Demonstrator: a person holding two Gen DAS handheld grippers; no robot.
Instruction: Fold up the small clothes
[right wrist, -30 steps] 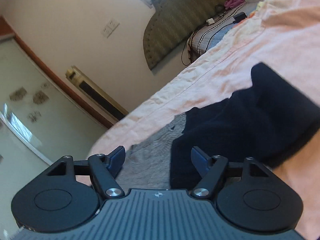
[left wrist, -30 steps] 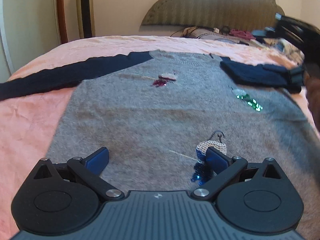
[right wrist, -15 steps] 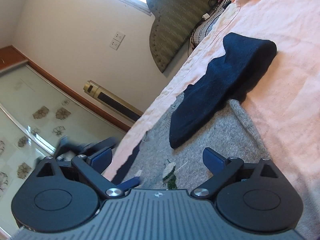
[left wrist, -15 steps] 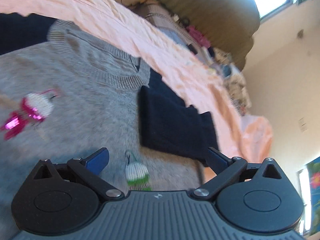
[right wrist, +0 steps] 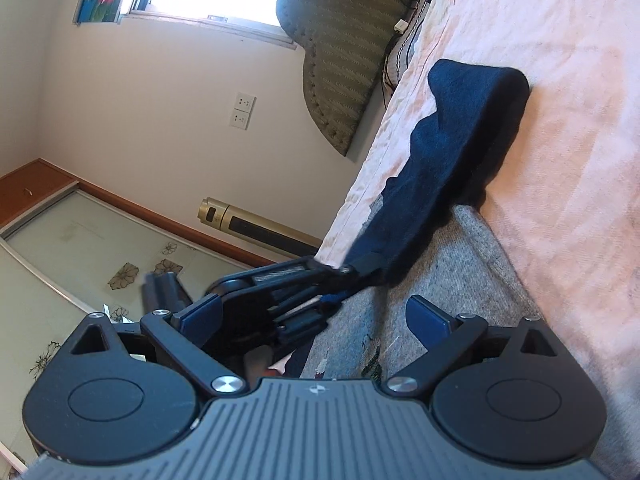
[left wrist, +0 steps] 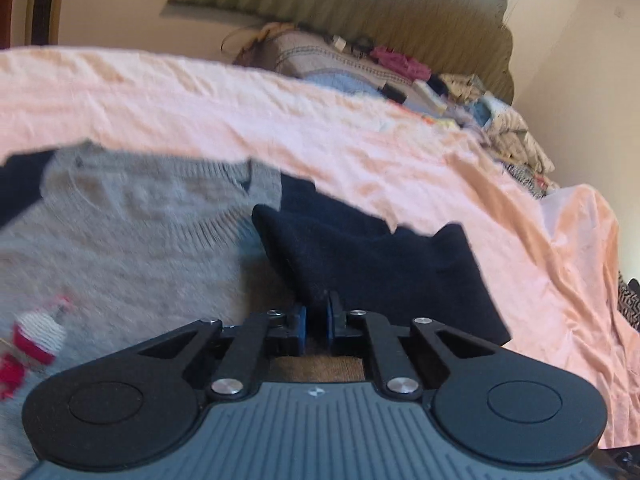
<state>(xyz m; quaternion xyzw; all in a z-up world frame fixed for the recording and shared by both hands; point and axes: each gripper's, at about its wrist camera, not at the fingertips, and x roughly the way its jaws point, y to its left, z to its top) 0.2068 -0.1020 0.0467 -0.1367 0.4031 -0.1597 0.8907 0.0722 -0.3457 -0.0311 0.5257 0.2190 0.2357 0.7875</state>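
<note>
A: Start with the left wrist view; how do the fingers stand?

B: The left gripper [left wrist: 316, 322] is pinched tight, its blue pads [left wrist: 301, 325] nearly meeting; the near corner of the navy sleeve [left wrist: 372, 264] comes down right to the tips and looks clamped between them, though the contact itself is half hidden by the fingers.

A: And the garment?

B: The grey sweater [left wrist: 132, 240] lies flat on the pink bedspread [left wrist: 320, 128], spreading left of the fingers; its ribbed collar [left wrist: 200, 222] sits ahead and left of the tips; the navy sleeve is folded over the sweater's shoulder, ahead and to the right. A red and white knitted motif [left wrist: 36, 336] shows far left, blurred. Beyond the bed are a padded headboard [left wrist: 360, 4] and a heap of clothes [left wrist: 400, 68].

A: Now the right wrist view.

B: The right gripper [right wrist: 316, 316] stands with its fingers spread wide and nothing between the pads; the grey sweater [right wrist: 440, 272] lies under and ahead of them. The left gripper [right wrist: 344, 270] reaches in from the left finger's side, closed on the lower end of the navy sleeve [right wrist: 460, 136]; the sleeve runs up and away ahead of the fingers, its far end folded over on the bedspread [right wrist: 560, 80]. Left of the fingers are a wall socket [right wrist: 242, 111] and a gold tower unit [right wrist: 256, 226].
</note>
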